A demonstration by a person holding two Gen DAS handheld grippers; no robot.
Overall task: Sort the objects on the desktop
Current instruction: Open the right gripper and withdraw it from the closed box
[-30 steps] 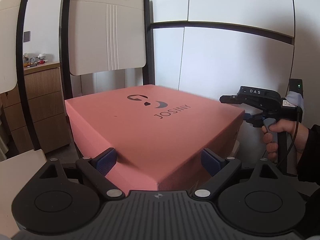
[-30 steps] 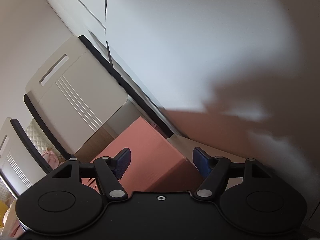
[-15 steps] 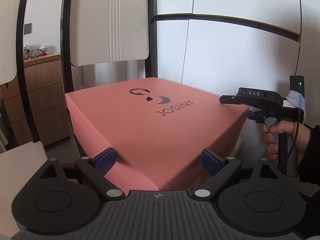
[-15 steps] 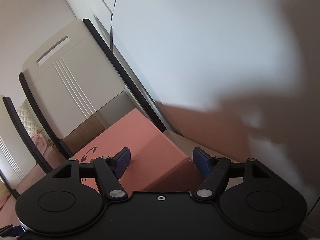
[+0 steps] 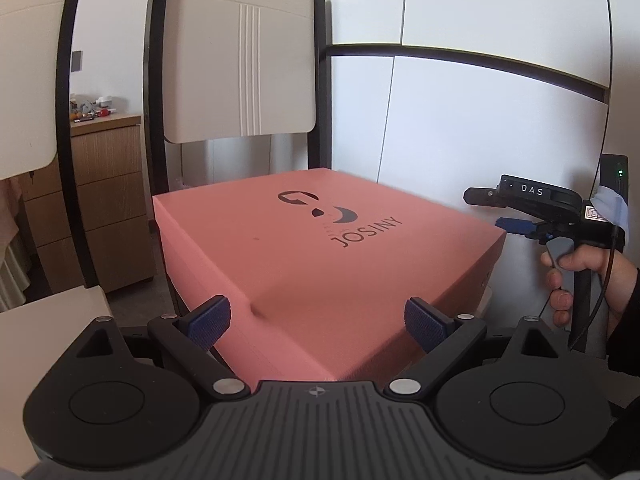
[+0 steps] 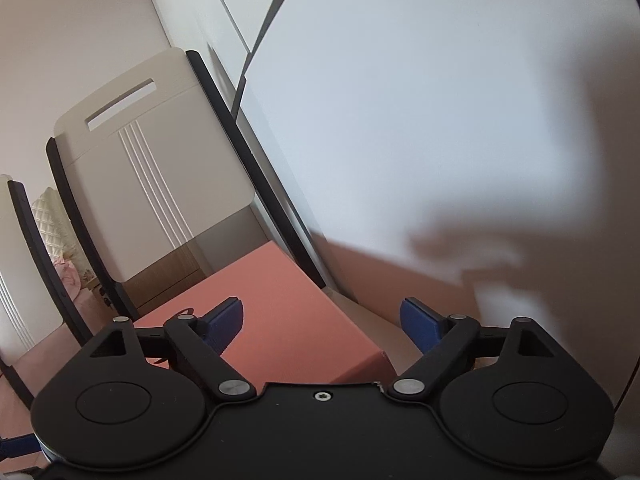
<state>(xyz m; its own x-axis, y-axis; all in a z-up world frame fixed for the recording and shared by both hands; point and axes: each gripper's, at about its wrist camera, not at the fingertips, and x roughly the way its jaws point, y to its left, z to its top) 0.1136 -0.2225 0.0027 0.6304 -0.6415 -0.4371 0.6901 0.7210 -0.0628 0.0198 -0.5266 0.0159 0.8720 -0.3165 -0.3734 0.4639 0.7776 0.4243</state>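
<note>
White wall panels and a chair back (image 5: 240,56) stand behind the pink box (image 5: 320,264), which fills the centre.

The left gripper (image 5: 318,320), its fingers spreading, straddles the box's 6 o'clock corner without visibly clamping it. The right gripper (image 6: 320,320), at 3 o'clock, is also opening, with the far corner loose between its fingers, probably letting the box go.

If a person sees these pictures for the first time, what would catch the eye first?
Surely the large salmon-pink cardboard box printed JOSINY, resting on a chair seat in the middle. Behind it rises the cream chair back with black frame. At the box's right edge the right tool, in a hand, is opening without gripping it.
</note>
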